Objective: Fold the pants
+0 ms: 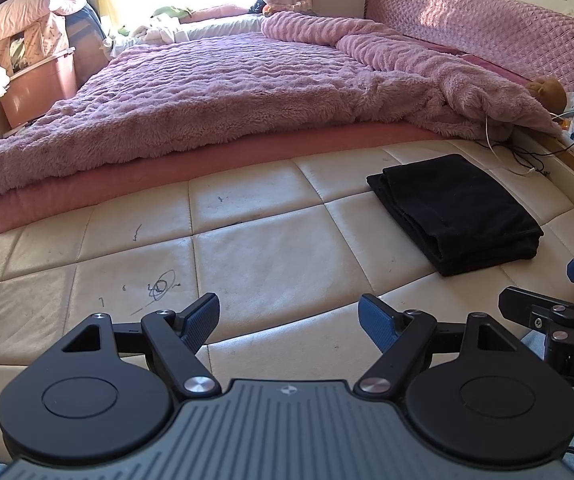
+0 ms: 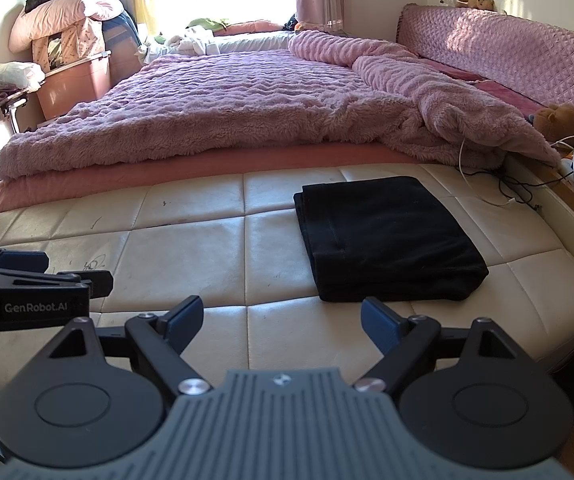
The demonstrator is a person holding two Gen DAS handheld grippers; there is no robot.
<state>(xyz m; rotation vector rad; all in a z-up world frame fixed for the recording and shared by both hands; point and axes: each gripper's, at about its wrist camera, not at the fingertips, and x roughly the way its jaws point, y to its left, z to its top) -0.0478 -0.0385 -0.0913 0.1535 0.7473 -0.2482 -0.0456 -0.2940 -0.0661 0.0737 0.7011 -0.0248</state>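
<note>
The black pants (image 1: 457, 212) lie folded in a neat rectangular stack on the cream quilted mattress (image 1: 247, 252), at the right side; they also show in the right wrist view (image 2: 387, 236). My left gripper (image 1: 289, 320) is open and empty, held low over the near edge, left of the pants. My right gripper (image 2: 281, 320) is open and empty, just in front of the stack's near edge. Each gripper shows at the edge of the other's view, the right one (image 1: 567, 312) and the left one (image 2: 27, 284).
A fluffy pink blanket (image 1: 227, 92) covers the far half of the bed. A quilted pink headboard (image 1: 487, 28) stands at the right. White and black cables (image 1: 527, 160) lie by the pants' far corner. A pink bin (image 1: 43, 84) and piled bedding stand at the left.
</note>
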